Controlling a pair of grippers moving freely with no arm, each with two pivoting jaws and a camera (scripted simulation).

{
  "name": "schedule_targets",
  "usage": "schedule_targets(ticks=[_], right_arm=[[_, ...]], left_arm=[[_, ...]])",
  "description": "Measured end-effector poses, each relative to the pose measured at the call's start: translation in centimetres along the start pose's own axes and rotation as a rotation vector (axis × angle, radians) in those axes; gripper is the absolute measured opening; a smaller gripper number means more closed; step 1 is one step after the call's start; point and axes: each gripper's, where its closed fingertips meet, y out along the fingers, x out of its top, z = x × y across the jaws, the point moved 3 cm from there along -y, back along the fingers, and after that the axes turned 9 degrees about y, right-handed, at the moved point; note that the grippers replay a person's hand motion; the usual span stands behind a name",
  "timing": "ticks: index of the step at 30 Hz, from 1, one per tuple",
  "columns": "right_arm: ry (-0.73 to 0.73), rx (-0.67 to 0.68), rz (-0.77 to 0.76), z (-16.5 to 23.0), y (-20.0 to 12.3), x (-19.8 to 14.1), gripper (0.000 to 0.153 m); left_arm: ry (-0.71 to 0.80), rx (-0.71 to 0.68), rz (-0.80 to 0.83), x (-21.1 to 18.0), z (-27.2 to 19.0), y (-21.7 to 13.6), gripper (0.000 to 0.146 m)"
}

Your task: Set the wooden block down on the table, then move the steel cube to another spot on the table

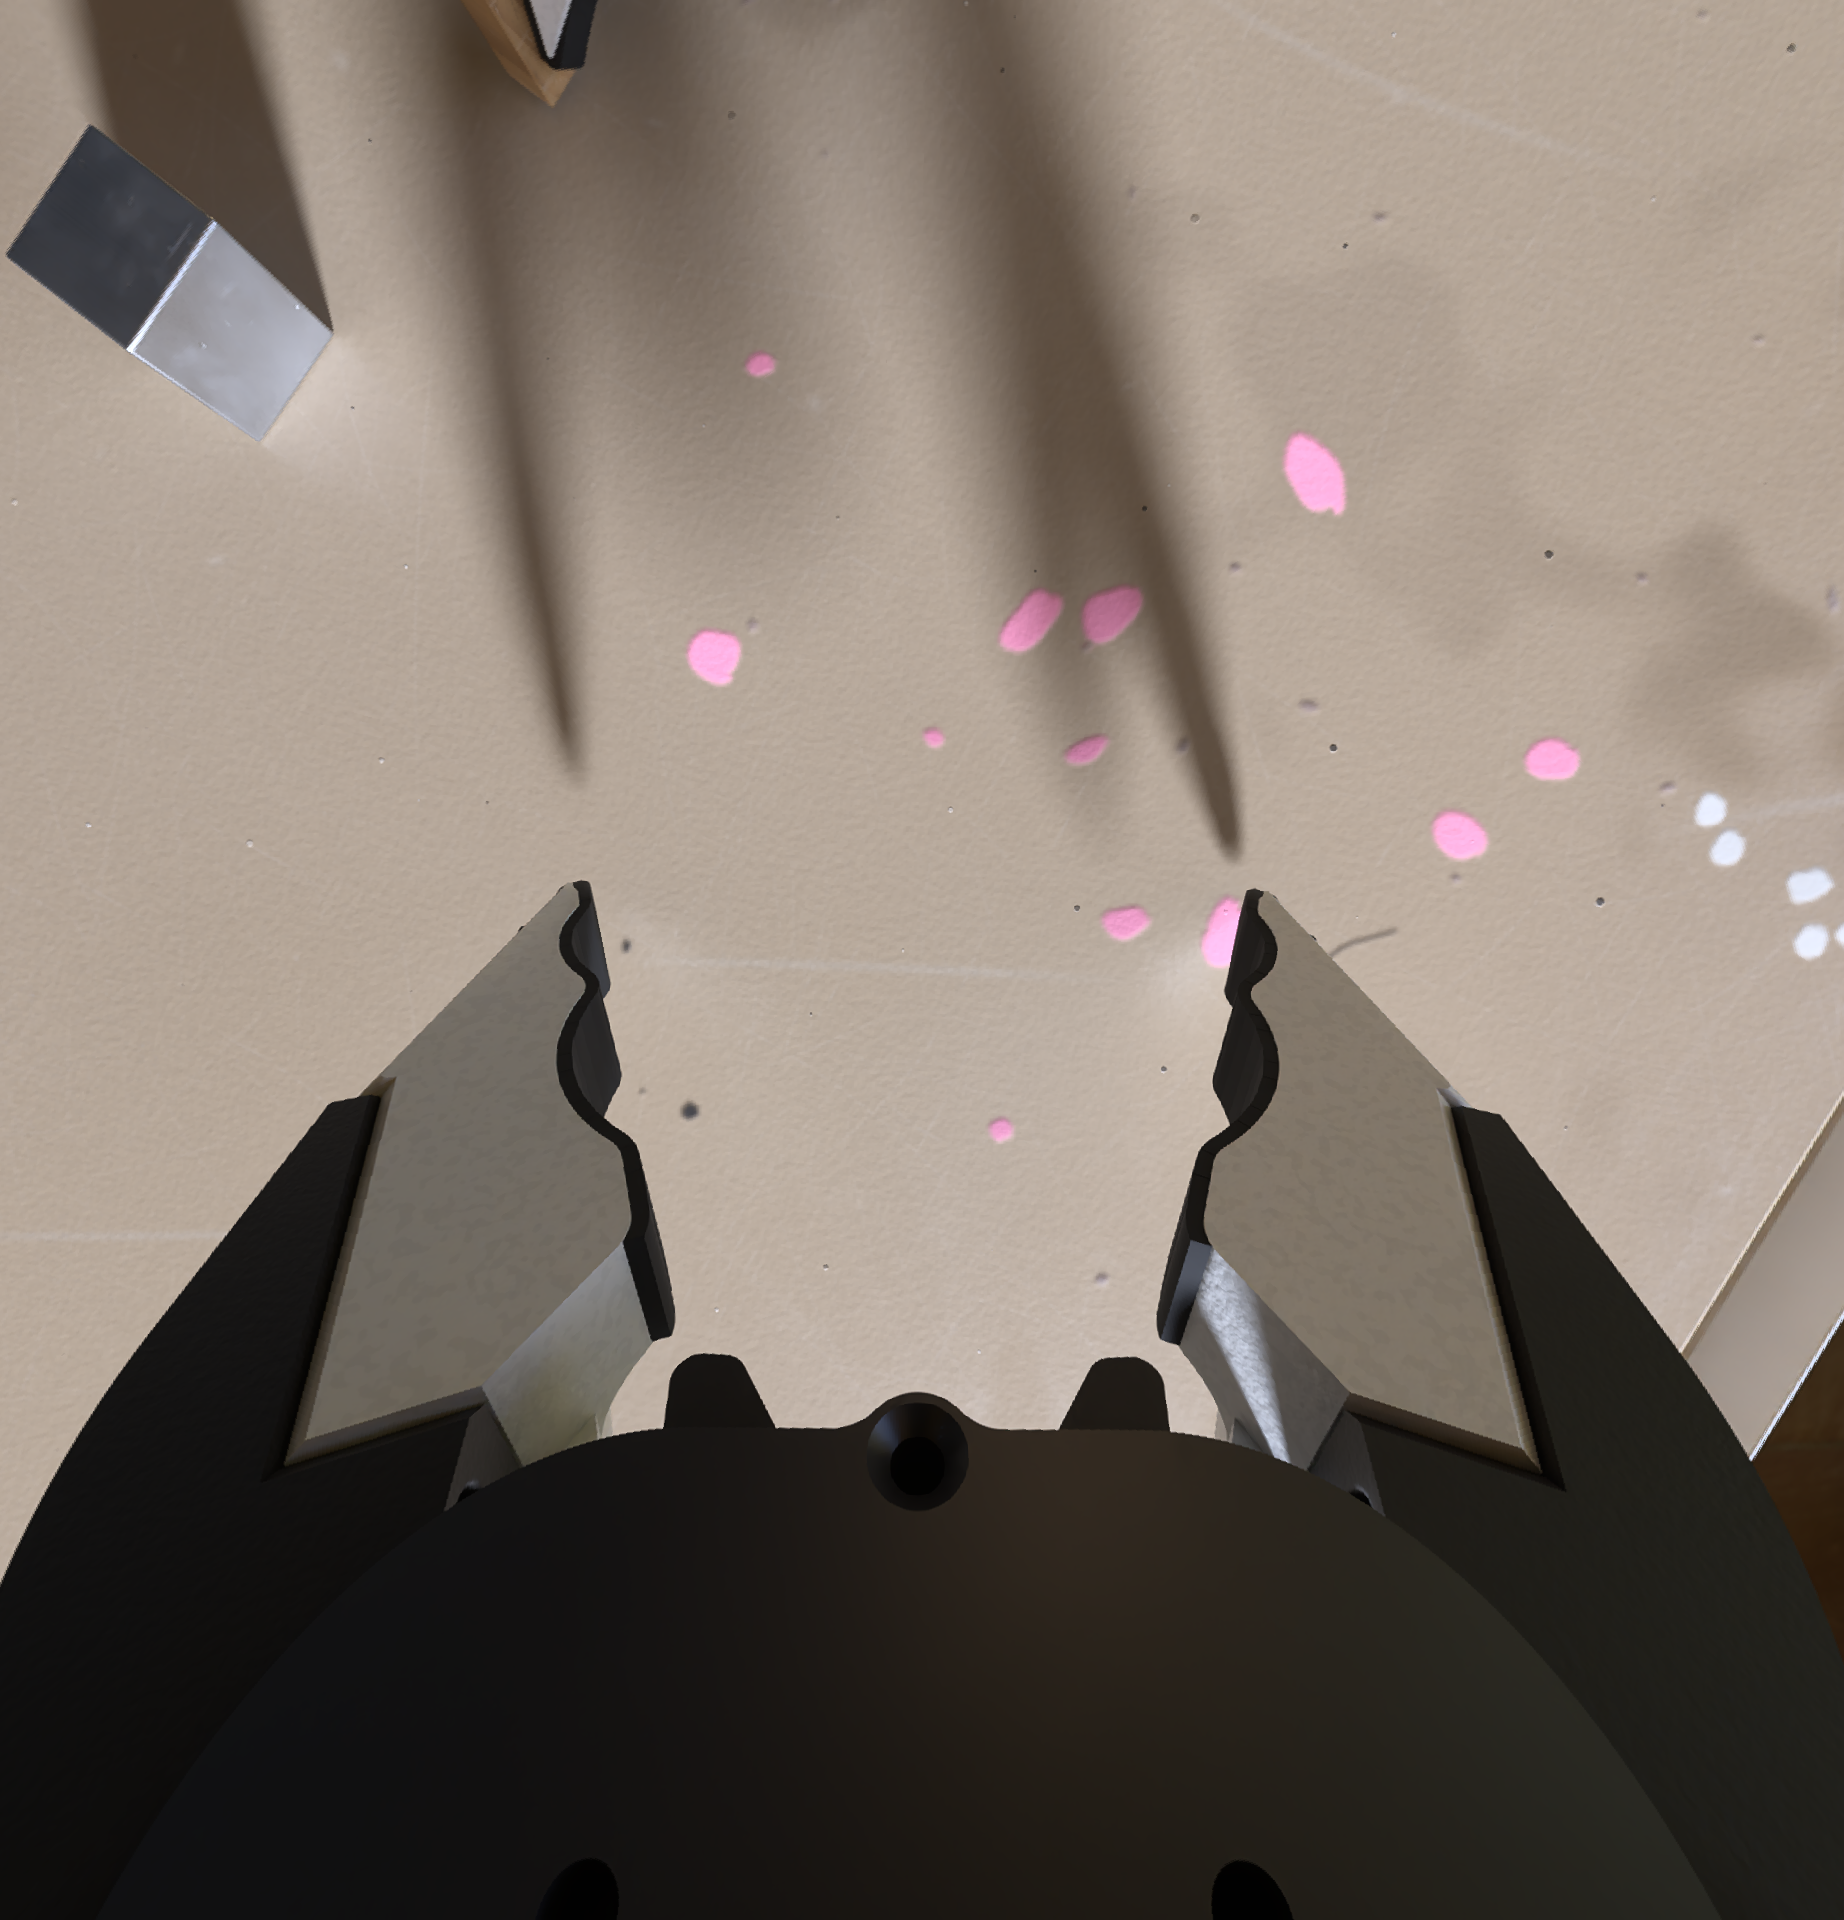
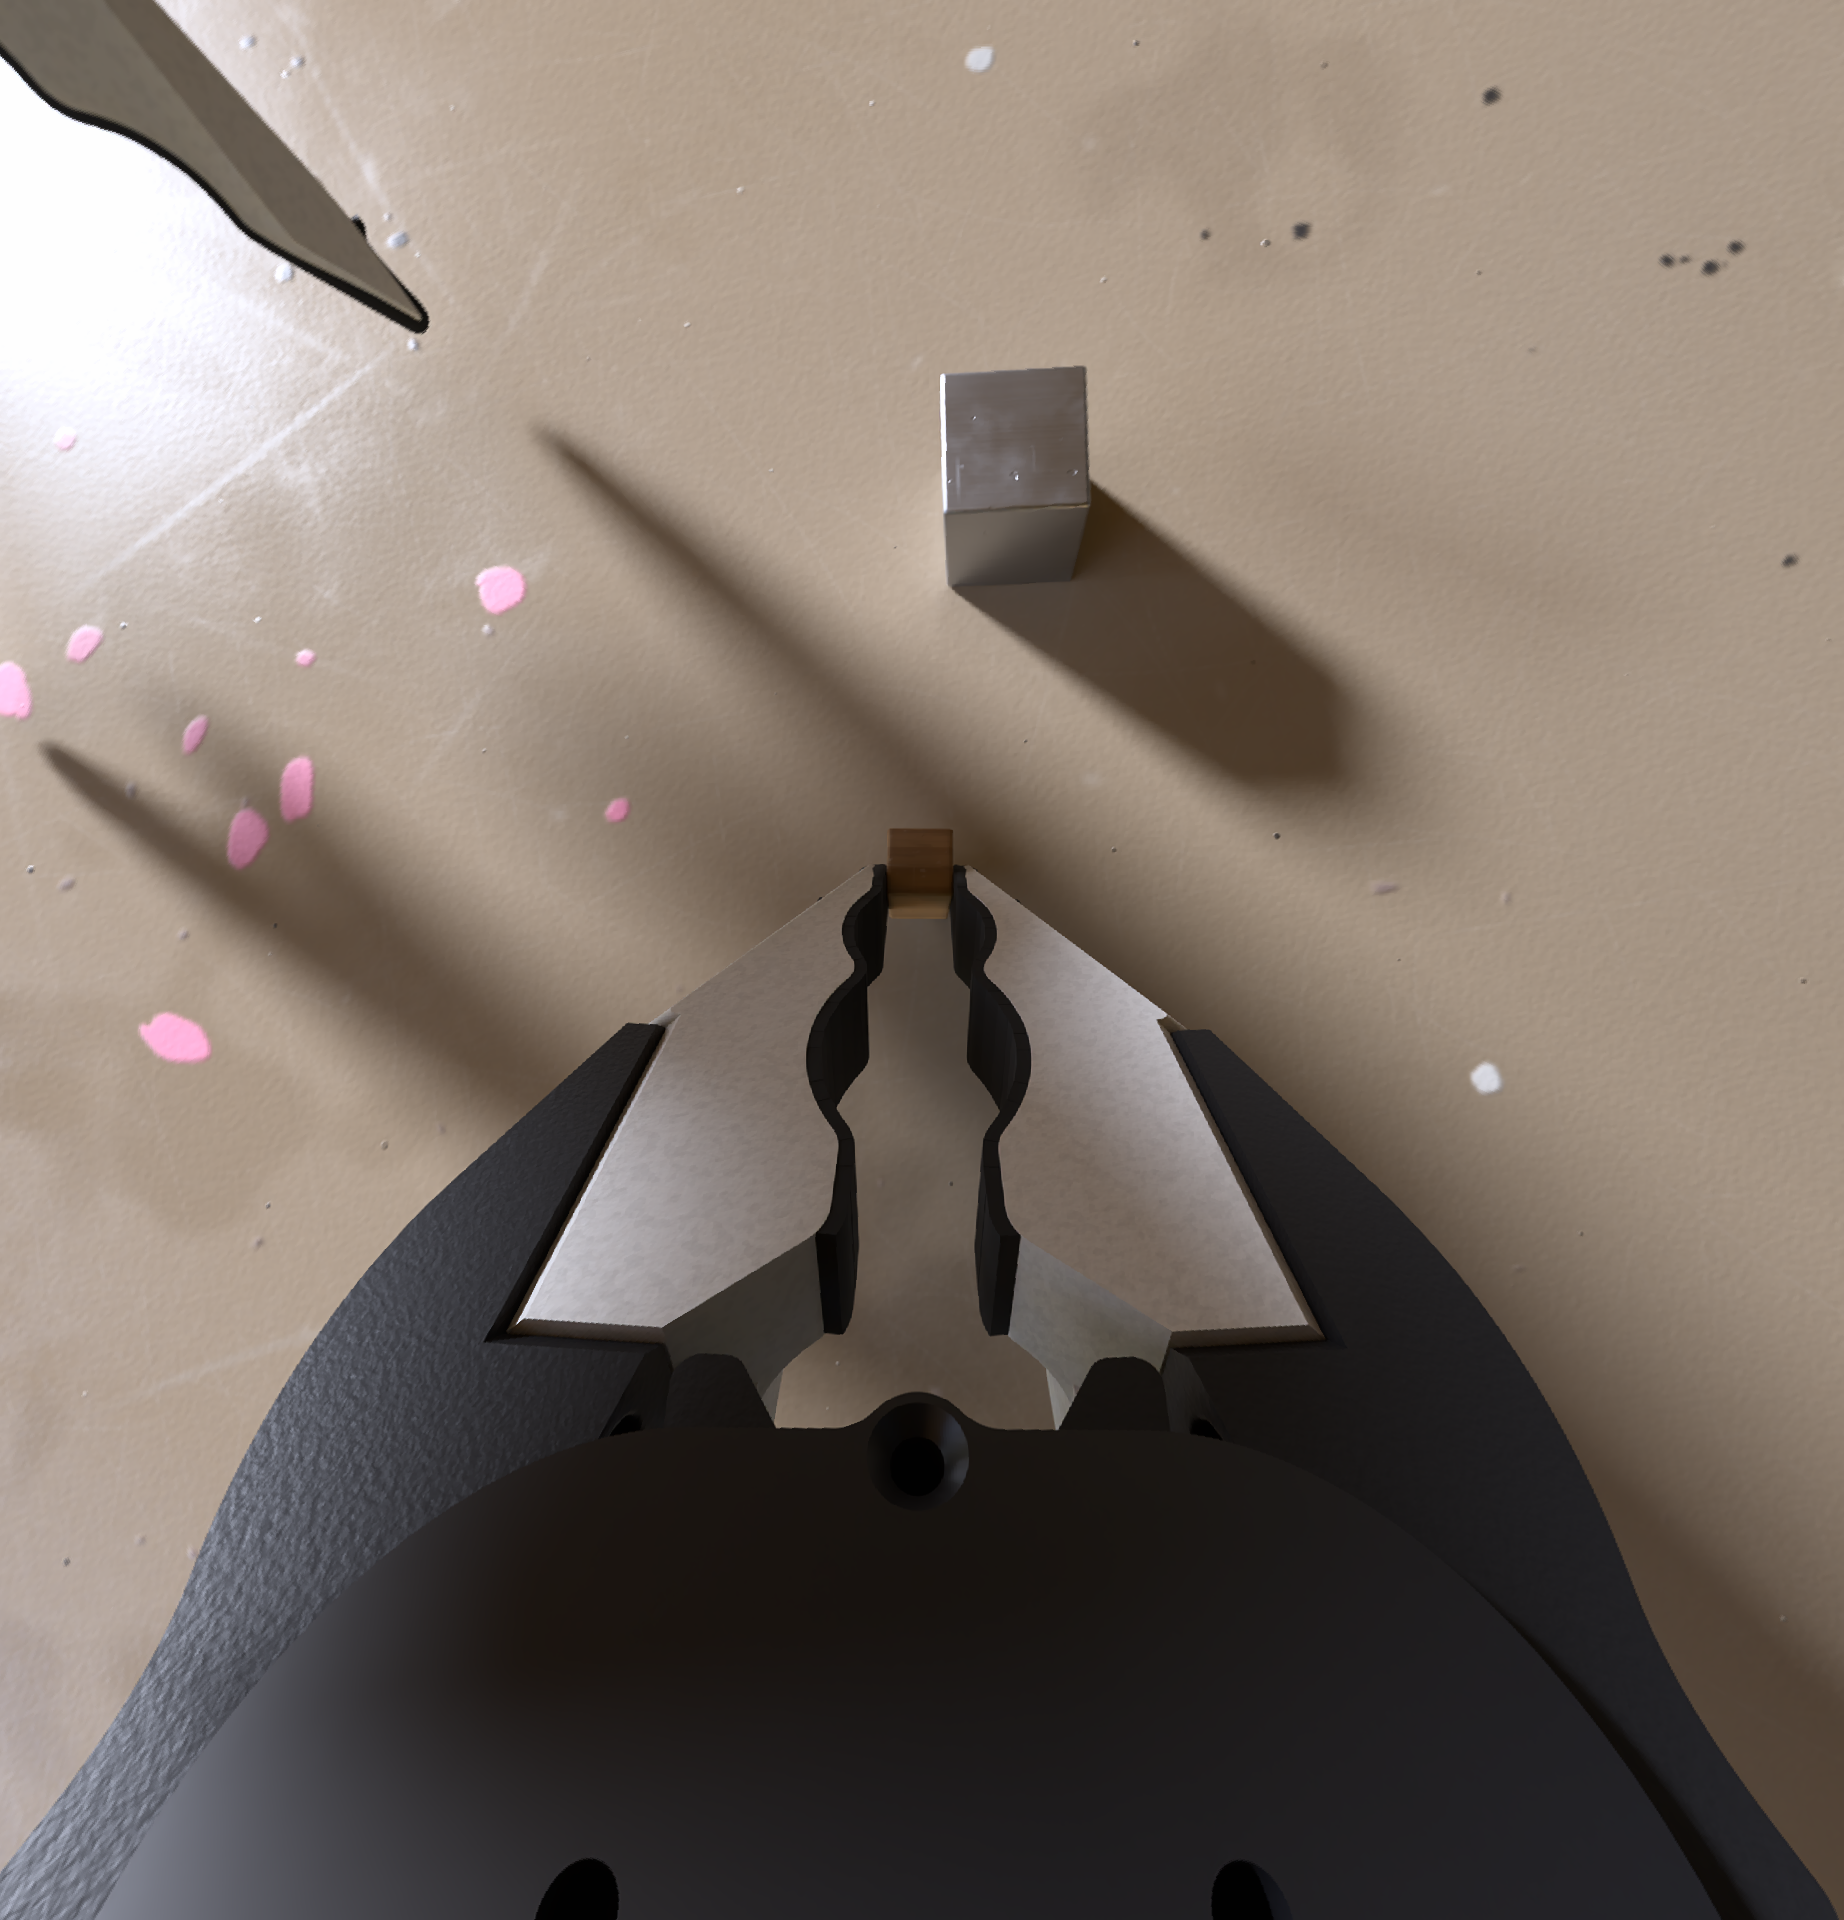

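Note:
My right gripper [image 2: 919, 881] is shut on a small wooden block [image 2: 919, 864], pinched at its fingertips above the beige table [image 2: 1417, 935]. The steel cube [image 2: 1013, 473] stands on the table straight ahead of it, apart from the block. In the left wrist view my left gripper [image 1: 916, 896] is open and empty above the table [image 1: 897, 520]. The steel cube [image 1: 170, 283] lies far to its upper left. The wooden block [image 1: 528, 57] and the right gripper's fingertip [image 1: 570, 31] show at the top edge.
Pink paint spots [image 1: 1313, 473] and white spots [image 1: 1811, 888] mark the table. The table's edge [image 1: 1791, 1216] runs at the right of the left wrist view. One finger of the left gripper [image 2: 274, 197] reaches into the right wrist view's upper left.

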Motion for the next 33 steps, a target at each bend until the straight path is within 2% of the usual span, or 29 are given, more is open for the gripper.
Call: schedule_targets(ticks=[10, 11, 12, 13, 14, 17, 22, 27, 33], right_arm=[[-0.065, 0.024, 0.136, 0.1, -2.5, -2.8, 0.011], [-0.065, 0.026, 0.133, 0.1, -2.8, -2.8, 0.015], [-0.059, 0.035, 0.118, 0.1, -3.0, -2.6, 0.037], [-0.048, 0.042, 0.091, 0.1, -3.2, -2.1, 0.048], [-0.040, 0.043, 0.063, 0.0, -3.3, -1.7, 0.052], [-0.064, 0.022, 0.004, -0.1, -2.9, 0.0, 0.054], [-0.090, -0.043, -0.009, -1.5, -1.5, 2.1, 0.058], [-0.054, -0.065, 0.012, -3.3, -1.1, 2.0, 0.065], [-0.011, -0.062, 0.035, -3.4, -0.4, 2.2, 0.072]], left_arm=[[0.015, 0.000, 0.001, -0.1, 0.0, 0.1, 0.119], [0.019, 0.000, 0.004, -0.1, 0.0, 0.1, 0.119], [0.022, 0.001, 0.006, -0.1, 0.0, 0.1, 0.119], [0.024, 0.001, 0.008, -0.1, 0.0, 0.1, 0.119], [0.025, 0.001, 0.008, -0.1, 0.0, 0.1, 0.119], [0.026, 0.002, 0.009, -0.1, 0.0, 0.1, 0.119], [0.026, 0.002, 0.008, -0.1, 0.0, 0.1, 0.119], [0.042, 0.010, 0.020, -0.1, 0.0, 0.1, 0.119], [0.046, 0.009, 0.017, -0.2, -0.1, 0.0, 0.120]])
